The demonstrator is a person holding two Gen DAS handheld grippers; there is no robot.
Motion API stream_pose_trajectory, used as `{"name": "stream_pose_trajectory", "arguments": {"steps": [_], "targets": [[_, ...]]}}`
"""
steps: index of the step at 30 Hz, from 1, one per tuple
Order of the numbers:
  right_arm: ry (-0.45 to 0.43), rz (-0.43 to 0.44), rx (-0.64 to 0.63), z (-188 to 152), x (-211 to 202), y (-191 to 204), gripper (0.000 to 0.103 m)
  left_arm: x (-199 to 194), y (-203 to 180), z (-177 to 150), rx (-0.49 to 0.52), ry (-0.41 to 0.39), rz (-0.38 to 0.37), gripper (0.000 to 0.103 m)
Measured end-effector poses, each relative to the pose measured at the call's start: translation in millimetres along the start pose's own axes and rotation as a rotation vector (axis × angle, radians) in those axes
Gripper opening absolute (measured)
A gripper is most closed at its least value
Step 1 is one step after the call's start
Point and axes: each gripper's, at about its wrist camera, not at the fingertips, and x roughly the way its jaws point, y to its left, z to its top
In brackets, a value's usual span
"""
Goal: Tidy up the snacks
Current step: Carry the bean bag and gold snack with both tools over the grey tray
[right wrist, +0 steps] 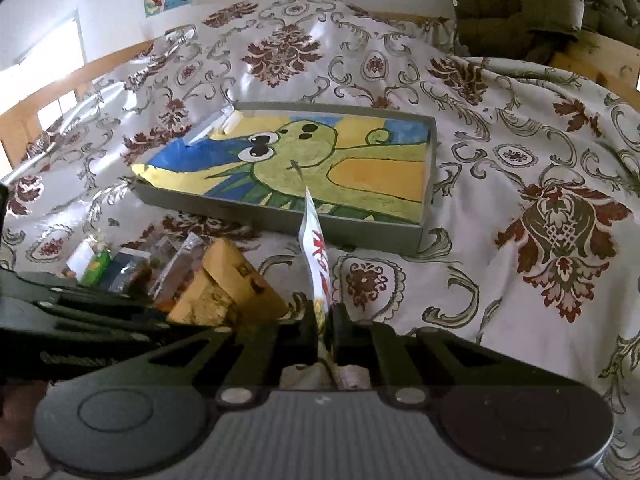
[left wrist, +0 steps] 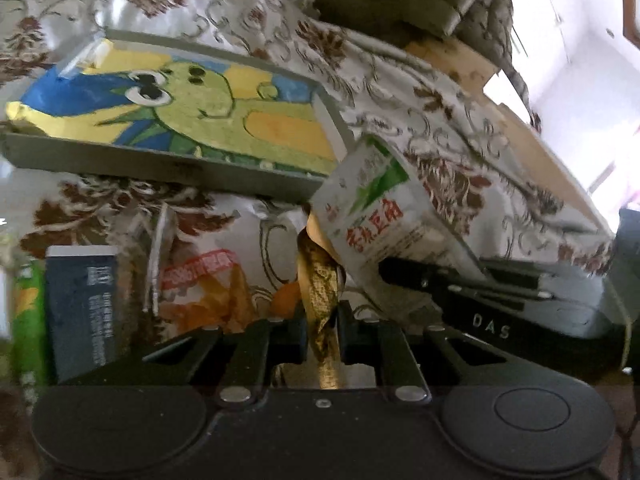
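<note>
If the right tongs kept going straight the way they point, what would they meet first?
Probably the near wall of the gray tray with the dinosaur drawing; only patterned cloth lies before it. The right tongs are shut on a white packet. Depth is uncertain.

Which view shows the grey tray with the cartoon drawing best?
The right wrist view: the grey tray lies whole near the frame's centre, all four walls and the drawing visible. In the left wrist view the same tray is tilted and blurred, and the white snack packet covers its near right corner.
</note>
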Motion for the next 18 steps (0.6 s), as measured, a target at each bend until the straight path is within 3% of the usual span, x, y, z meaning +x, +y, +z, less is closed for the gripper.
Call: {"name": "stream_pose_trajectory", "arguments": {"steps": [8, 15, 18], "targets": [[-0.098, 0.056, 0.033, 7, -16, -2, 0.006, -30, 3, 19, -0.017, -0.132, 0.043, 0.014], [-0.206, 0.062, 0.082, 34, -8, -14, 0.006, -16, 5, 64, -0.032, -0.198, 0.124, 0.014], [-0.259, 0.064, 0.15, 52, 2, -31, 0.006, -3, 7, 91, -0.058, -0.242, 0.117, 0.014]]}}
